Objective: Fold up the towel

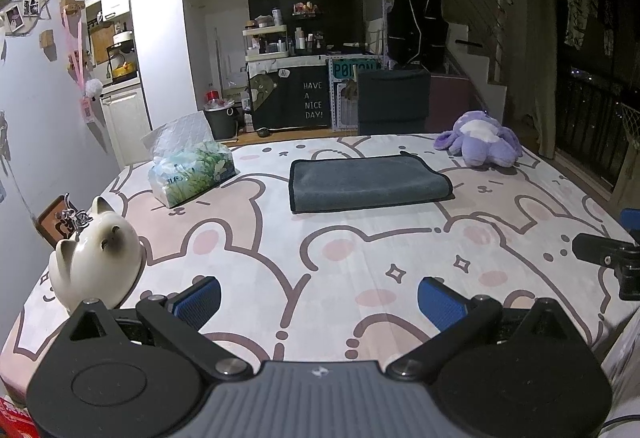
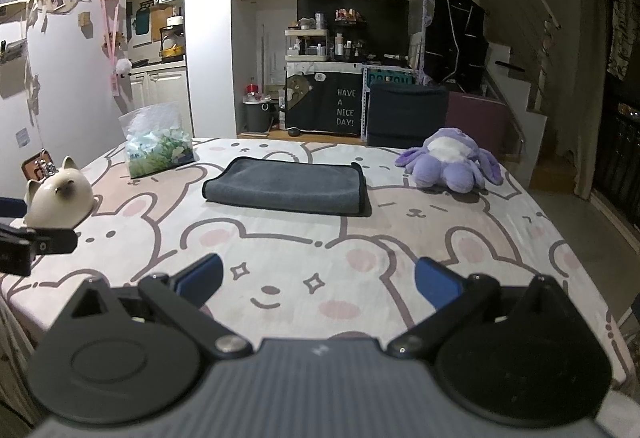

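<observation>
grey towel [image 1: 370, 182] lies flat mid-counter, already doubled into a neat rectangle with dark piping at the edges; looks folded, or one fold short. left gripper [image 1: 319, 296] and right gripper [image 2: 319, 278] both hang back at the near edge of the counter [image 1: 360, 278], jaws spread wide, nothing held, well apart from the towel. clutter sits out at the margins, probably to keep a working patch free: tissue pack [image 1: 192, 172] and ceramic cat [image 1: 96, 258] left, purple plush [image 1: 482, 144] far right.
</observation>
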{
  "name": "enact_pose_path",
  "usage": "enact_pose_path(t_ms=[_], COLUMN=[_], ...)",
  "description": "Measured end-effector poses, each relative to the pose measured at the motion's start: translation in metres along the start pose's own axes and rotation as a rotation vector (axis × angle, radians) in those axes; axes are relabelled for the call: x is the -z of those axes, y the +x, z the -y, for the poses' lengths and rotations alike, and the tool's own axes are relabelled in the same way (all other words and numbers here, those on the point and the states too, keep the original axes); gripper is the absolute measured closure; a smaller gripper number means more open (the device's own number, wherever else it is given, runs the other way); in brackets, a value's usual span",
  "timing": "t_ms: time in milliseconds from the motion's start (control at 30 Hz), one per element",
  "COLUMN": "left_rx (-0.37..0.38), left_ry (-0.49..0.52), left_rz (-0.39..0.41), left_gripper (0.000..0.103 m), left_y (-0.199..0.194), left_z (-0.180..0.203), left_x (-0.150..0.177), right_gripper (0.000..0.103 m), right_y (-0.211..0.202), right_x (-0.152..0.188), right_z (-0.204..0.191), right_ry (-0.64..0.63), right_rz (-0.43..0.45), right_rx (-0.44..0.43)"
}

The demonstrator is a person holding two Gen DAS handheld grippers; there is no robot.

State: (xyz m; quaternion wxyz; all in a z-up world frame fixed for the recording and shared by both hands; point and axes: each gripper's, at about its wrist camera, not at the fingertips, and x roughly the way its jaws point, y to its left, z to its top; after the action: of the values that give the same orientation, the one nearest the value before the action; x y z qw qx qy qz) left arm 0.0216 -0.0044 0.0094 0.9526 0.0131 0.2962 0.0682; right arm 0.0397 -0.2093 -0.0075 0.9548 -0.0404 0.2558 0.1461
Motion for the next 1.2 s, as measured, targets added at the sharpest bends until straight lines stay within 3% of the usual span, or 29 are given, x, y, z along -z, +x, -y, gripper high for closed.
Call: enact_pose_path(t_ms=[1200], left_rx=[0.005], left_ry=[-0.004], left_rz=[0.001], left_gripper=[0.000], left_y=[-0.0010], left_z=[-0.0008], left_x=[0.0018], right_gripper=[0.000], right_y=[0.0001], right_x=[0.0017], right_z=[-0.0017], right_ry=[0.001], right_rz=[0.004], right_rx=[-0.003])
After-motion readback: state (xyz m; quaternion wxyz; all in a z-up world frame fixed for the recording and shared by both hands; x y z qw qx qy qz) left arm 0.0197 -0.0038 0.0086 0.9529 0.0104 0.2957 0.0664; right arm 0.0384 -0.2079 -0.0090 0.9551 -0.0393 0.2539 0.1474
